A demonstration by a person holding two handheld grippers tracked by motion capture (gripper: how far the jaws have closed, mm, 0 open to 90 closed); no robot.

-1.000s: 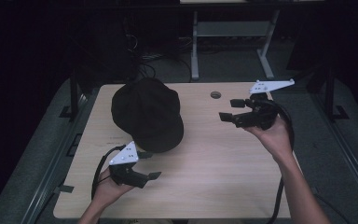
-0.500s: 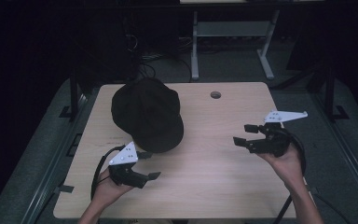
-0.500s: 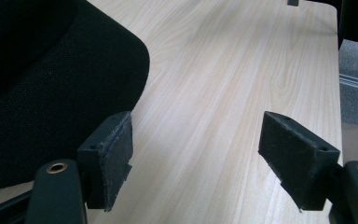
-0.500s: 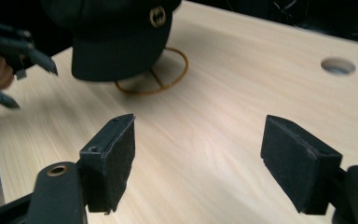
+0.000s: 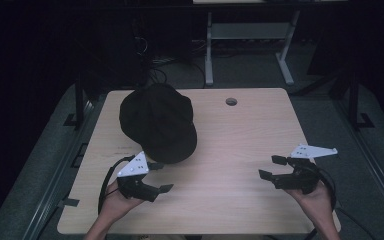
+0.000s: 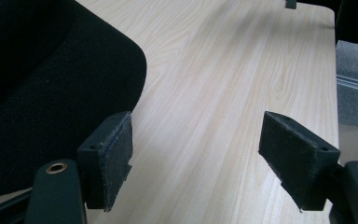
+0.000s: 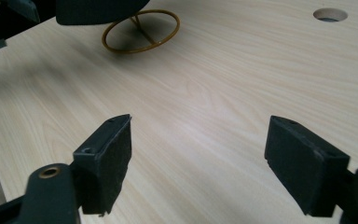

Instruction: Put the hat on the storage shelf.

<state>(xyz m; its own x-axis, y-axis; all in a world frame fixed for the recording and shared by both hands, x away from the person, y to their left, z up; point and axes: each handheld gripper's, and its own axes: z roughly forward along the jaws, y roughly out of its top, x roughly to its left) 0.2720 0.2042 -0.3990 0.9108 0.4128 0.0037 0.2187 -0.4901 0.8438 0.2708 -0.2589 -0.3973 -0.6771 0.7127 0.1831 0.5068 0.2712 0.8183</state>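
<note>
High view: we note the right gripper [image 5: 271, 167] now sits low over the near right part of the table [image 5: 240, 145], where a second ago it was held up near the far right edge; it has dropped and come toward the person. Its jaws have just been opening and stand spread with nothing between them. The left gripper [image 5: 160, 176] has not shifted, near the front left, jaws spread, the far jaw just beside the brim of the black cap [image 5: 157, 121]. The cap lies where it did, on the far left part of the table. Both hands come in from the bottom edge, grippers aimed inward toward each other.

Left gripper view: we see both pads wide apart over bare wood, the cap [image 6: 46, 84] at the left, close beside the left pad; contact we cannot tell.

Right gripper view: pads wide apart, bare wood between. Farther off, the cap [image 7: 98, 9] rests on a wire ring stand [image 7: 140, 30].
</note>
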